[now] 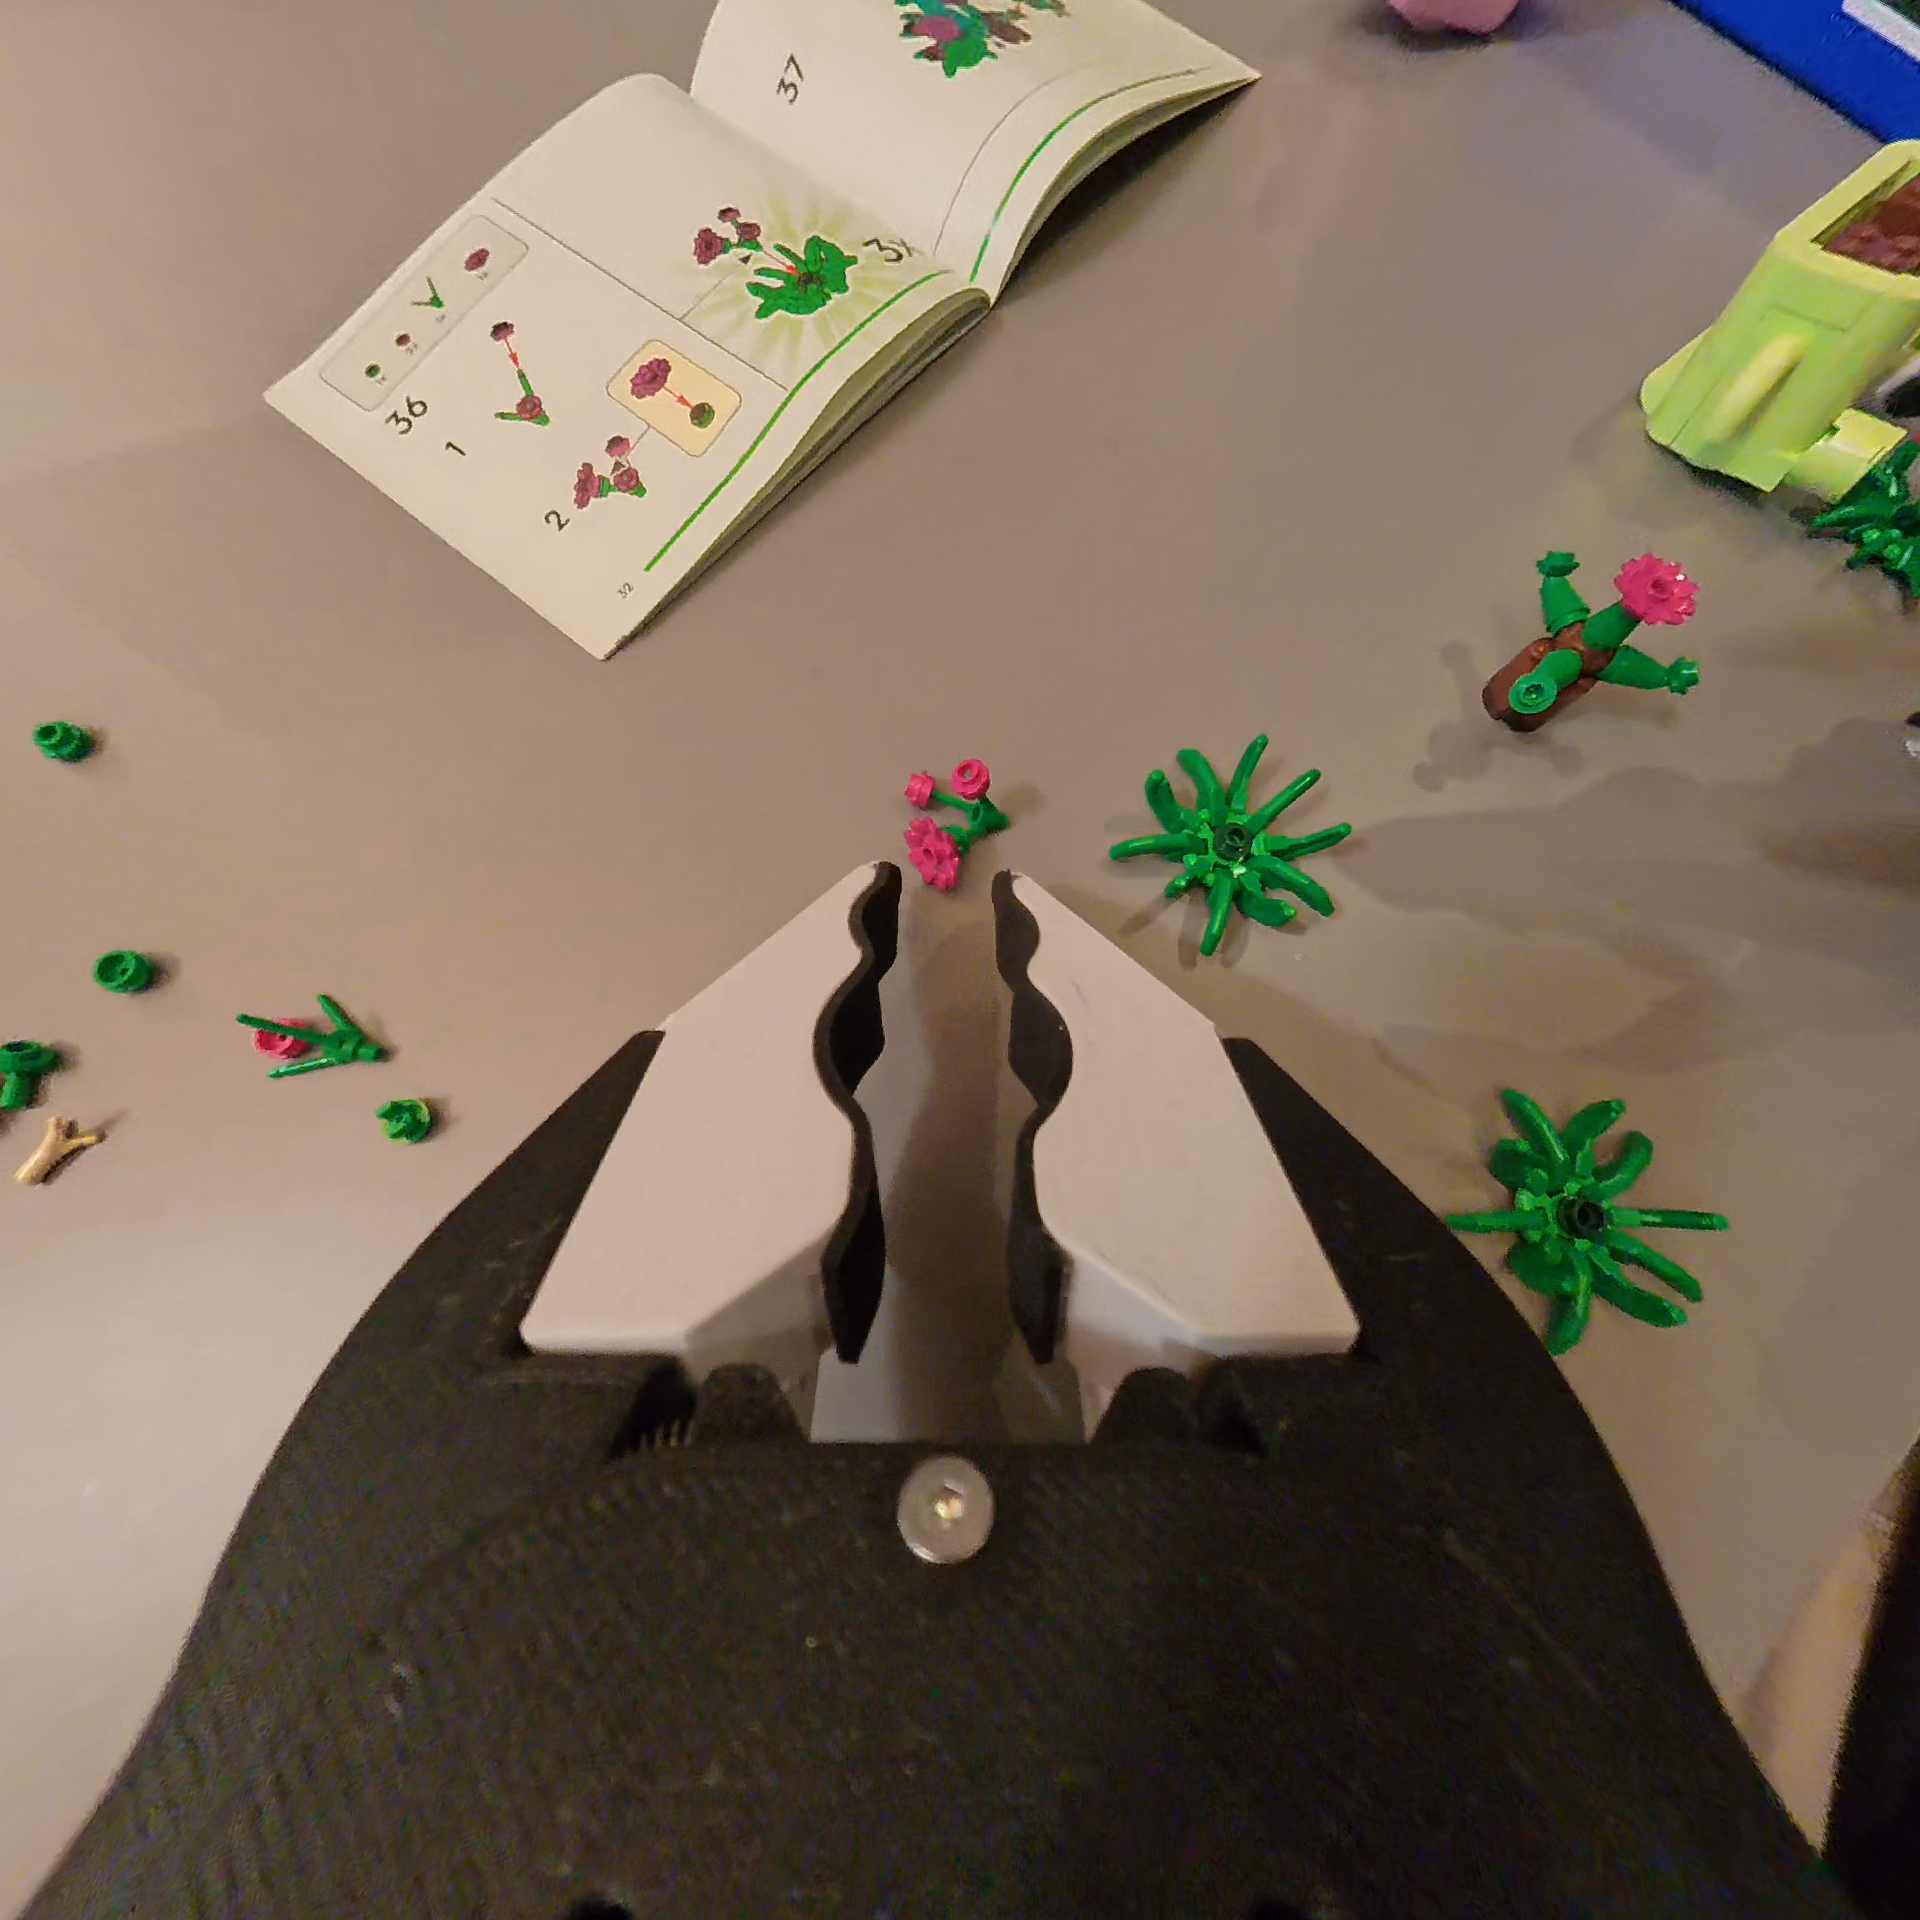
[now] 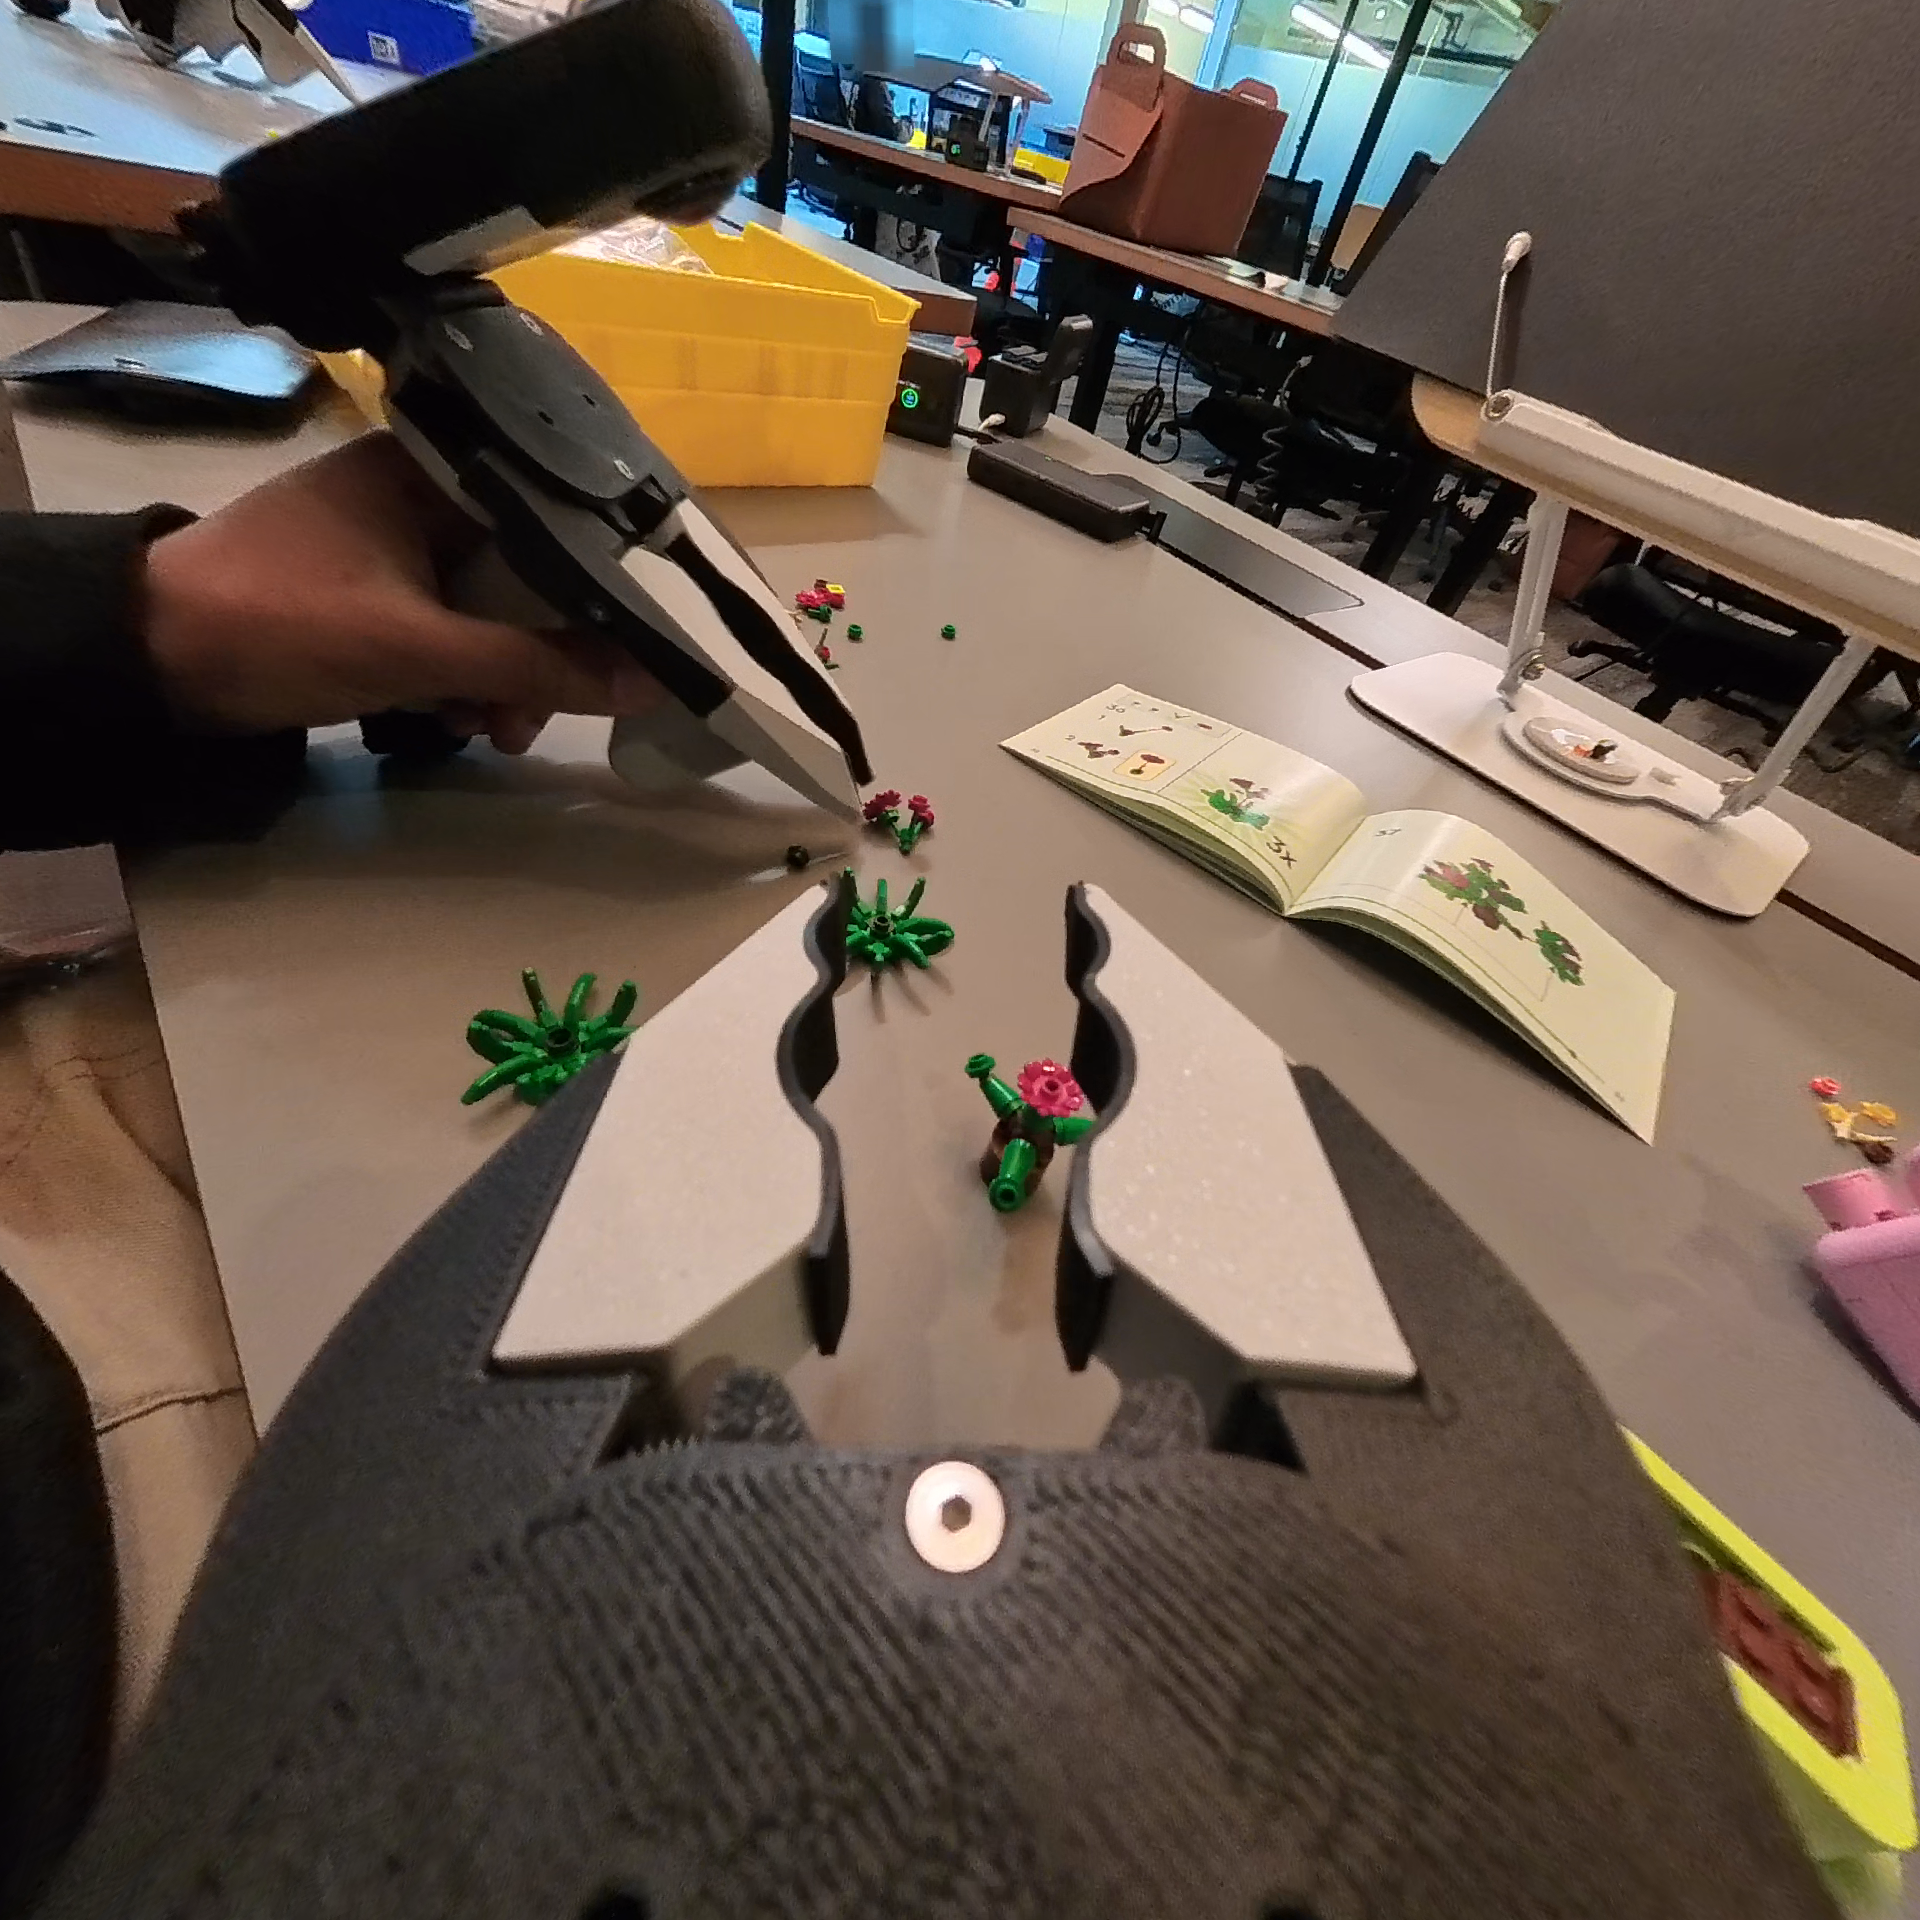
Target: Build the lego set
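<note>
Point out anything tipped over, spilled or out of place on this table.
The lime-green pot lies on its side at the table's right edge. The brown stem piece with one pink flower is also toppled. Loose green studs lie scattered, as expected mid-build.

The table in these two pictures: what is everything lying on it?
Instruction booklet: one, pale green, open, far side of the grey table.
Flower sprig: one, pink blooms on green stem, just beyond the left gripper's tips.
Leafy plant pieces: two, green, right of the sprig; the second nearer.
Stem cluster: one, brown base, green stems, one pink bloom, between the right gripper's fingers.
Small loose pieces: several, mostly green, left side.
Lime-green build: one, right edge.
Yellow bin: one, far end.
Left gripper: open, empty.
Right gripper: open, empty.
Person's hand: holds the left gripper.
</note>
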Demonstrator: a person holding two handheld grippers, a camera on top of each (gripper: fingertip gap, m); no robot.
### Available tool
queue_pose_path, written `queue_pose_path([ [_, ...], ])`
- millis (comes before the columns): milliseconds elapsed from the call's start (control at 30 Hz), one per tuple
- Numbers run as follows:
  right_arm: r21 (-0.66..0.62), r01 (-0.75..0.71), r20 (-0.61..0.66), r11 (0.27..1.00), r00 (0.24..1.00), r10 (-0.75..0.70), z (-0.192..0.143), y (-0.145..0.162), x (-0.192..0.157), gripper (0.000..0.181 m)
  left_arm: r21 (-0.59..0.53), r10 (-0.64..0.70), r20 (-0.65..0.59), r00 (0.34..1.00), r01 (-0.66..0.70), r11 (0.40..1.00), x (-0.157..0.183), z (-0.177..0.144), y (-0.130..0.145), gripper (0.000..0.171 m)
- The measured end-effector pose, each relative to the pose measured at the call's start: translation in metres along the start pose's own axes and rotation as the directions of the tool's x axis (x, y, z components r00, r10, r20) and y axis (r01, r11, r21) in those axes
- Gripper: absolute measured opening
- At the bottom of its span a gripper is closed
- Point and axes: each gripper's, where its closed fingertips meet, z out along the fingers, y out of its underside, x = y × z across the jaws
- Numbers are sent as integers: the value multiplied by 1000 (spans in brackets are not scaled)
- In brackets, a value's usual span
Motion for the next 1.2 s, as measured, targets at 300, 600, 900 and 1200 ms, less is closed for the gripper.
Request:
queue_pose_path([
  [300, -7, 15, -6, 1000, 1000, -15, 1, 1, -1, 41, -9, 25, -17, 1000, -25, 1000, 2, 4, -2, 0],
  [600, -7, 42, -18, 999, 999, -42, 1, 1, -2, 41, 108, 262, 66, 963, -268, 957, 15, -12, -17, 0],
  [900, -104, 66, 210, 992, 977, -43, -19, -11, -17, 44, 260, 583, -13, 813, -560, 787, 94, -50, -29, 0],
  [1200, -280, -16, 479, 960, 864, 154, -36, -13, -22, 23, 342, 702, -55, 710, -647, 682, 136, -63, -20, 0],
])
